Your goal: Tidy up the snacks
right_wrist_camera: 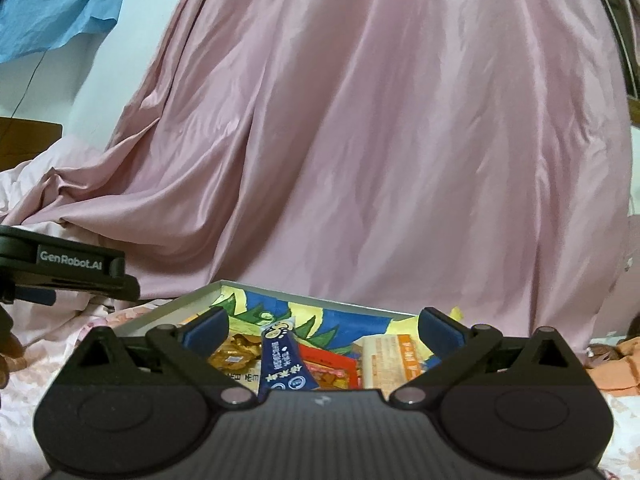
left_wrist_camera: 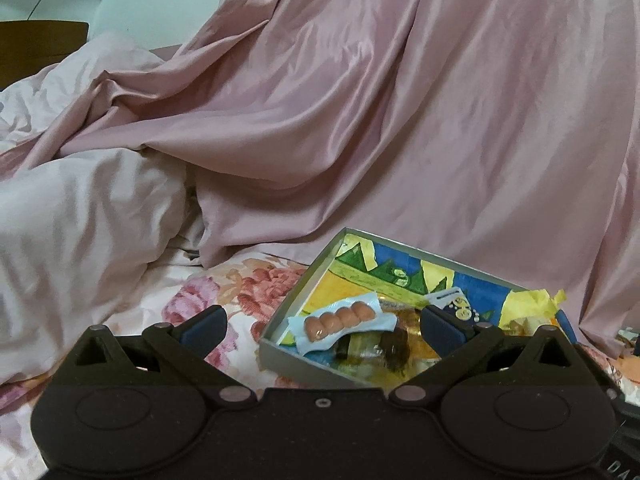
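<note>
A shallow grey box (left_wrist_camera: pixel 297 363) with a colourful painted bottom lies on the bed and holds snacks. In the left wrist view a light-blue pack of pink sausages (left_wrist_camera: pixel 341 322) lies in it beside dark wrapped sweets (left_wrist_camera: pixel 394 350). My left gripper (left_wrist_camera: pixel 322 326) is open and empty, just before the box's near corner. In the right wrist view the box (right_wrist_camera: pixel 168 307) holds a dark blue packet (right_wrist_camera: pixel 282 360), gold-wrapped sweets (right_wrist_camera: pixel 234 354), a red pack (right_wrist_camera: pixel 332 368) and a cream and orange pack (right_wrist_camera: pixel 394 360). My right gripper (right_wrist_camera: pixel 323 330) is open and empty above them.
A large pink satin sheet (left_wrist_camera: pixel 360 120) rises in folds right behind the box. The floral bedsheet (left_wrist_camera: pixel 224 292) lies to the left. Crumpled yellow paper (left_wrist_camera: pixel 532 306) sits at the box's right end. The left gripper's body (right_wrist_camera: pixel 60 268) shows at the left of the right wrist view.
</note>
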A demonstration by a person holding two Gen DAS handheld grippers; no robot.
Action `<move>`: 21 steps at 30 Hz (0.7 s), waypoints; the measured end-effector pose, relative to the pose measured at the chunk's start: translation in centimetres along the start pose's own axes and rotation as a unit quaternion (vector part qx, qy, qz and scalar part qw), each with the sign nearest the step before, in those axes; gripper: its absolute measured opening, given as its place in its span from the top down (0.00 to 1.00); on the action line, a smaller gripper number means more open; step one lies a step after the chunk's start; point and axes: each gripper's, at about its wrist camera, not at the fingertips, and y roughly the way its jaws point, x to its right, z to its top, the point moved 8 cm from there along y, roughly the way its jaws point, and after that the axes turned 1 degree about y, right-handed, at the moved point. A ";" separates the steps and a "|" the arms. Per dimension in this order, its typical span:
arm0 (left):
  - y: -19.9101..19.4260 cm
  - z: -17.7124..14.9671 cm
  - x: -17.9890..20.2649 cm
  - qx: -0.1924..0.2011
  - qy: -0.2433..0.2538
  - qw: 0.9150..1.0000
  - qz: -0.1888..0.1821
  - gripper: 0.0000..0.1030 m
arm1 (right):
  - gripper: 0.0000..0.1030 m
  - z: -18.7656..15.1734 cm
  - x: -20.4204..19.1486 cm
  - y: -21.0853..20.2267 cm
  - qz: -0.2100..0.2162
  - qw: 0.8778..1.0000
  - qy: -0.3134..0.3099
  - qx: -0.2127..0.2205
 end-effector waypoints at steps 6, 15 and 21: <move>-1.9 -1.0 -0.9 0.002 -0.001 1.000 0.002 0.01 | 0.00 0.3 -0.3 -2.2 -0.004 1.000 -0.006 0.015; -4.6 -2.3 -1.9 0.013 0.007 1.000 0.008 0.01 | 0.00 -0.1 -0.3 -5.2 -0.010 1.000 -0.003 0.022; -6.7 -3.7 -2.5 0.027 0.022 0.999 0.012 0.01 | 0.00 -1.0 -0.6 -6.8 -0.008 1.000 0.008 0.009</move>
